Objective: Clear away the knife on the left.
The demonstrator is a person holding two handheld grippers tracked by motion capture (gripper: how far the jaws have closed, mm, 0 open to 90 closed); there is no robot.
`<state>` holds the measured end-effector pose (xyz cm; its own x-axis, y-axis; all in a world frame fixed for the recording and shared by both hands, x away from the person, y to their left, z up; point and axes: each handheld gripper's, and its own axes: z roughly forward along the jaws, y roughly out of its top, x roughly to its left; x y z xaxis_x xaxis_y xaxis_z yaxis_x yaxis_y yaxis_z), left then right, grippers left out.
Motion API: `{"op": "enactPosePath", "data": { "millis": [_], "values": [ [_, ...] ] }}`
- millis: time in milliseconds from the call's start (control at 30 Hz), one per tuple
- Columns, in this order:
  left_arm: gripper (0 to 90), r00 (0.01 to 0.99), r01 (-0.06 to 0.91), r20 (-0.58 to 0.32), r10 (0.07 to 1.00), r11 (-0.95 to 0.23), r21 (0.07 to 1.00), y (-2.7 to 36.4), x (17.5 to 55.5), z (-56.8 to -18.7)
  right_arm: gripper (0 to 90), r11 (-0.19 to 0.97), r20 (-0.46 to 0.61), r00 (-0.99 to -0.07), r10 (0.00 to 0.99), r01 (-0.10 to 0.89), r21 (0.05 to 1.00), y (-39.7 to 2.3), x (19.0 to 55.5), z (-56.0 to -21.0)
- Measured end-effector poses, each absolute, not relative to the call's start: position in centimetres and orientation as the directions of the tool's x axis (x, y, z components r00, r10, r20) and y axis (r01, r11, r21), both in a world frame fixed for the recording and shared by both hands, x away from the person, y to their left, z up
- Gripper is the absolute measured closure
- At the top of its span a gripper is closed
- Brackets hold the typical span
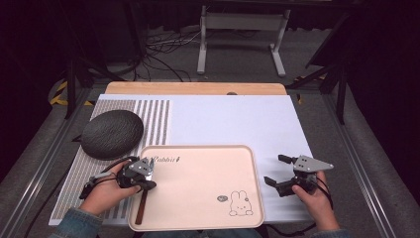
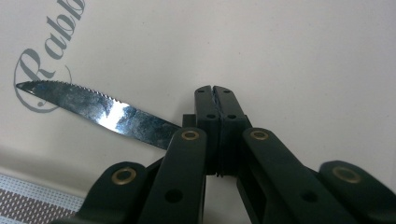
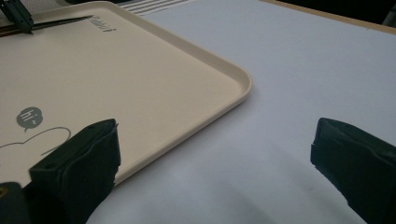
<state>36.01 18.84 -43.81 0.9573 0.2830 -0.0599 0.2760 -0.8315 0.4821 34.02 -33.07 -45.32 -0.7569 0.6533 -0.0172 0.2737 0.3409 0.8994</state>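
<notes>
Pale pink plastic, my tray (image 1: 198, 188) sits on the white sheet (image 1: 233, 119) and carries a steak knife (image 2: 100, 112) along its left edge. My left gripper (image 1: 148, 179) is clamped shut on the knife where blade meets brown handle. I judge it light, stiff, with slick steel and a sharp serrated edge; the handle is the safer hold. My right gripper (image 1: 276, 169) rests open, empty, beside the tray.
</notes>
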Motion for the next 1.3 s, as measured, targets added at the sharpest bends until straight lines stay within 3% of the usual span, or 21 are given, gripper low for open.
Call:
{"op": "enactPosePath", "data": {
  "millis": [233,467,567,667,700,933,1300],
  "values": [
    [89.9,0.957,0.276,-0.053,0.286,-0.834,0.479,18.8,35.9,-43.7,2.1,0.342,-0.018,-0.757,0.654,0.274,0.899,-33.1,34.0,-45.3],
    [76.1,0.956,0.260,-0.031,0.292,-0.795,0.548,19.0,35.7,-41.9,2.1,0.338,-0.019,-0.753,0.658,0.273,0.901,-33.0,33.9,-45.3],
    [66.0,0.948,0.269,-0.017,0.318,-0.769,0.580,19.2,35.6,-41.2,2.1,0.339,-0.026,-0.754,0.657,0.264,0.903,-33.0,33.8,-45.2],
    [49.9,0.938,0.284,-0.011,0.347,-0.747,0.601,19.5,35.5,-40.8,2.1,0.331,-0.029,-0.750,0.661,0.257,0.908,-33.0,33.7,-45.1],
    [49.9,0.931,0.288,0.000,0.365,-0.733,0.616,19.7,35.5,-40.5,2.1,0.328,-0.027,-0.749,0.662,0.257,0.909,-33.1,33.7,-45.1],
    [22.3,0.904,0.302,0.001,0.428,-0.639,0.707,20.6,35.4,-39.7,2.1,0.318,-0.032,-0.744,0.667,0.246,0.916,-33.2,33.5,-44.8],
    [6.9,0.848,0.272,0.031,0.529,-0.484,0.832,23.2,34.7,-39.0,2.0,0.305,-0.041,-0.738,0.673,0.226,0.925,-33.3,33.2,-44.4]
  ]
}}
